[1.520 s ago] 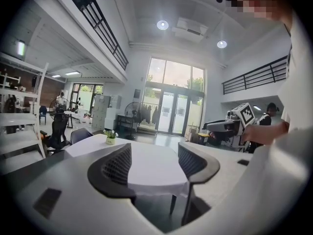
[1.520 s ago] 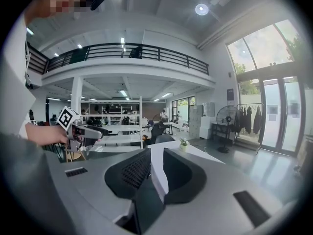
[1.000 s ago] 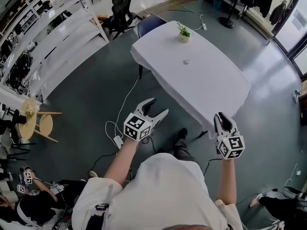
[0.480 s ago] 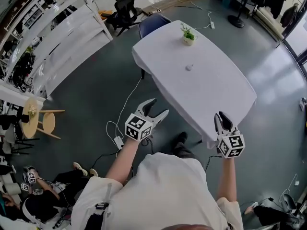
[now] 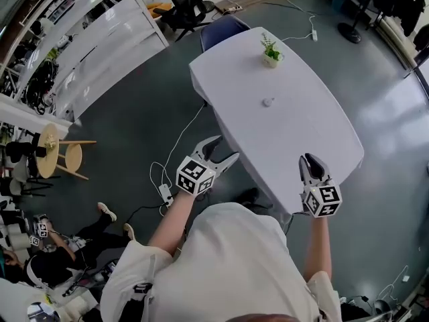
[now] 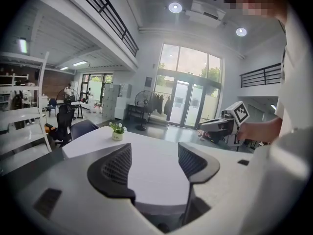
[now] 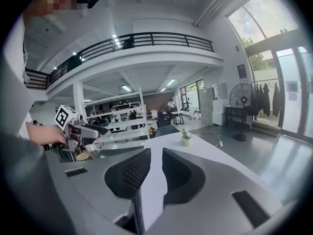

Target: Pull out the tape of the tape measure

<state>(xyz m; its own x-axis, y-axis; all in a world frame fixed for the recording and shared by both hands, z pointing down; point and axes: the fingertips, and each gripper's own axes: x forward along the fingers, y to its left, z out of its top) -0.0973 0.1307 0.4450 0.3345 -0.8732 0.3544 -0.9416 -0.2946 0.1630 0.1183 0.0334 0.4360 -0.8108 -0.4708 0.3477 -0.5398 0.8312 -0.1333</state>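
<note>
**Grippers held up at the near edge, tape measure well beyond them**

The white tabletop (image 5: 301,133) stretches away from the person, whose shirt fills the bottom of the head view and covers the floor at their feet. Both arms reach forward at about the same height. The left gripper (image 5: 224,148) hangs off the tabletop's near left edge, jaws spread wide with nothing between them. The right gripper (image 5: 310,161) sits over the near right corner, jaws drawn nearly together on nothing, with only a slit showing. A potted plant (image 5: 271,52) stands near the far end. Between it and the grippers, well apart from both, lies a small pale round thing, probably the tape measure (image 5: 268,102). It is too small to show any tape or detail.
</note>
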